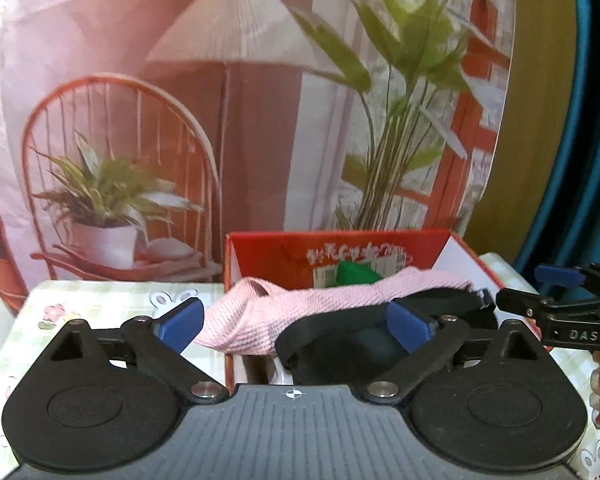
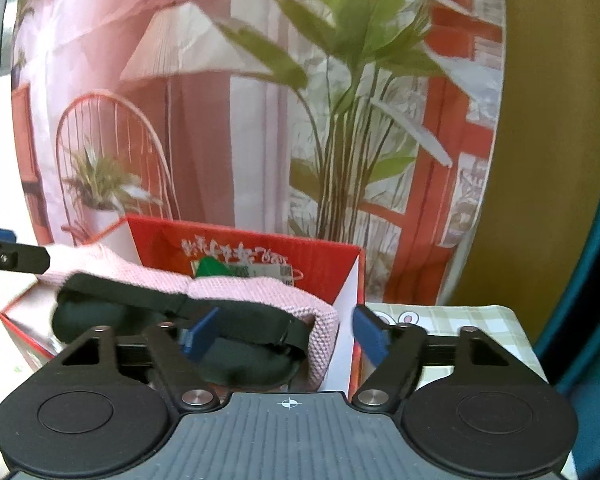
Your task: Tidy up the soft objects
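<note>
Behind everything hangs a big printed backdrop (image 1: 236,120) showing a pleated floor lamp, a red spindle-back chair with a potted plant on it, a tall leafy plant and a red window frame. Off its right edge there's an olive-yellow panel (image 1: 540,100) and then something teal (image 1: 588,140). The tabletop wears a pale green checked cloth (image 1: 112,300) with little bunnies and flowers.
</note>
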Action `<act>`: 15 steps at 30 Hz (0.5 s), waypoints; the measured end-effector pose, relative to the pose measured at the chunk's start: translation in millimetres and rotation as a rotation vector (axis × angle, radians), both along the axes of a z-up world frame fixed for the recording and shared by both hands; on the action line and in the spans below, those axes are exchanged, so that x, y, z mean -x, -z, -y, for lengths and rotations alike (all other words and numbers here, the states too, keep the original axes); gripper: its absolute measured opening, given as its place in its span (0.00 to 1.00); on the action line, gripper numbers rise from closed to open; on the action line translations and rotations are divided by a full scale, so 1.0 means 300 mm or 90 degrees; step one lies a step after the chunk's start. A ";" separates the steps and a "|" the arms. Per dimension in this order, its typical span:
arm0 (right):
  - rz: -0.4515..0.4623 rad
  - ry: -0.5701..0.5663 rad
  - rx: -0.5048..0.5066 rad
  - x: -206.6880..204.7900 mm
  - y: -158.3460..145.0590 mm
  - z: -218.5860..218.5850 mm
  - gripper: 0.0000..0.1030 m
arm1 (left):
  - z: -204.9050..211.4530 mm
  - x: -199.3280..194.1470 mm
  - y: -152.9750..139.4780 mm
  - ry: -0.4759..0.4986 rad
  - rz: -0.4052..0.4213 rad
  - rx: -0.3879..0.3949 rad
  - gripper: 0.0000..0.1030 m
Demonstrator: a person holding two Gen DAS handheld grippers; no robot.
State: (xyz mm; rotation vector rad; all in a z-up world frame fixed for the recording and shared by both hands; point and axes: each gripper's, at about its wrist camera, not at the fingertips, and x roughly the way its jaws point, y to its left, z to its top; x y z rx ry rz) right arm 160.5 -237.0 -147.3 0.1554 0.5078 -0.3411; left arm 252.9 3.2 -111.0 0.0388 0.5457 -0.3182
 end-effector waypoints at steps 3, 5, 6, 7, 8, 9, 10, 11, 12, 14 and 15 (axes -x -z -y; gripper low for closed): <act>0.024 0.005 -0.013 0.037 -0.051 -0.013 0.91 | -0.011 0.053 -0.050 -0.023 0.020 0.001 1.00; 0.038 0.001 -0.020 0.063 -0.083 -0.026 0.99 | -0.017 0.097 -0.083 -0.028 0.039 -0.005 1.00; 0.043 0.002 -0.023 0.077 -0.101 -0.035 0.99 | -0.021 0.116 -0.099 -0.031 0.050 -0.010 1.00; 0.048 0.002 -0.026 0.088 -0.116 -0.041 1.00 | -0.022 0.138 -0.115 -0.037 0.061 -0.016 1.00; 0.052 0.001 -0.032 0.101 -0.133 -0.047 1.00 | -0.024 0.162 -0.133 -0.045 0.074 -0.020 1.00; 0.054 -0.001 -0.038 0.112 -0.149 -0.052 1.00 | -0.026 0.187 -0.153 -0.056 0.086 -0.025 1.00; 0.059 -0.002 -0.044 0.126 -0.167 -0.060 1.00 | -0.026 0.212 -0.172 -0.067 0.099 -0.033 1.00; 0.064 -0.002 -0.049 0.140 -0.184 -0.068 1.00 | -0.028 0.232 -0.189 -0.070 0.110 -0.037 1.00; 0.069 -0.001 -0.051 0.156 -0.202 -0.076 1.00 | -0.031 0.257 -0.207 -0.066 0.121 -0.038 1.00; 0.080 0.001 -0.051 0.192 -0.241 -0.096 1.00 | -0.040 0.305 -0.244 -0.044 0.132 -0.024 1.00; 0.085 0.002 -0.050 0.209 -0.259 -0.105 1.00 | -0.044 0.324 -0.260 -0.036 0.132 -0.017 1.00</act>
